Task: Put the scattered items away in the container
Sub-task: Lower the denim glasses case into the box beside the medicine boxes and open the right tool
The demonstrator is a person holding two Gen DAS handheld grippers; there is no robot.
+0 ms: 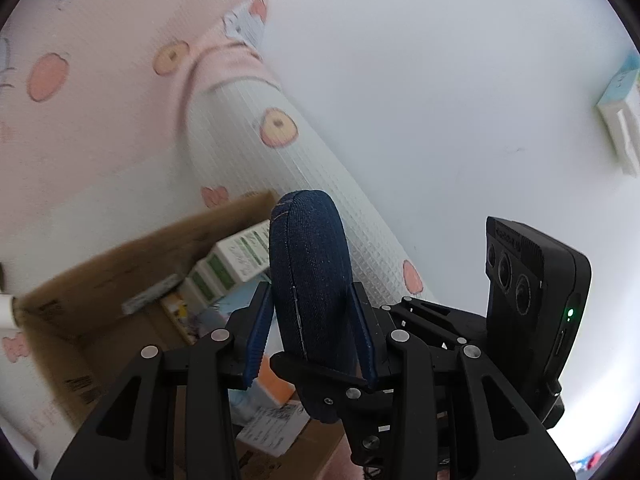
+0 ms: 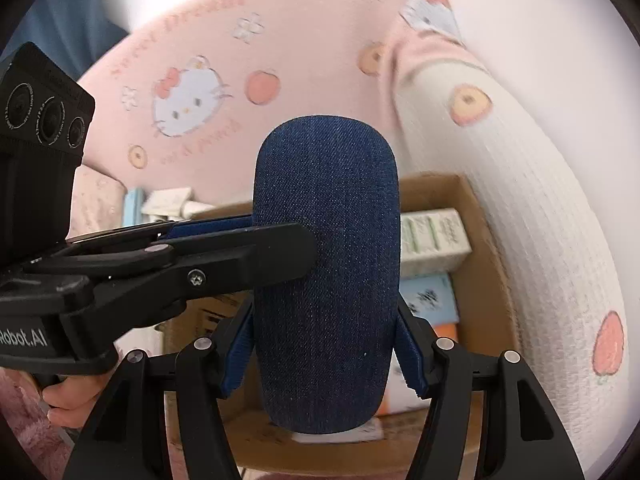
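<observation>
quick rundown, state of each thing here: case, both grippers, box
denim case: closed, held off the ground above the box, gripped by both grippers
left gripper: shut on the case's narrow sides
right gripper: shut on the case's wide sides
cardboard box: open, already holds several small cartons
roll of mat: rolled up, lying beside the box

Dark blue denim glasses case [image 2: 326, 280], pale stitching along its seam; blue ribbed pads [image 1: 258, 332] on black grippers; brown cardboard box [image 1: 92, 280] at eight o'clock; pink cartoon-cat blanket [image 2: 192, 96], apples, flowers
</observation>
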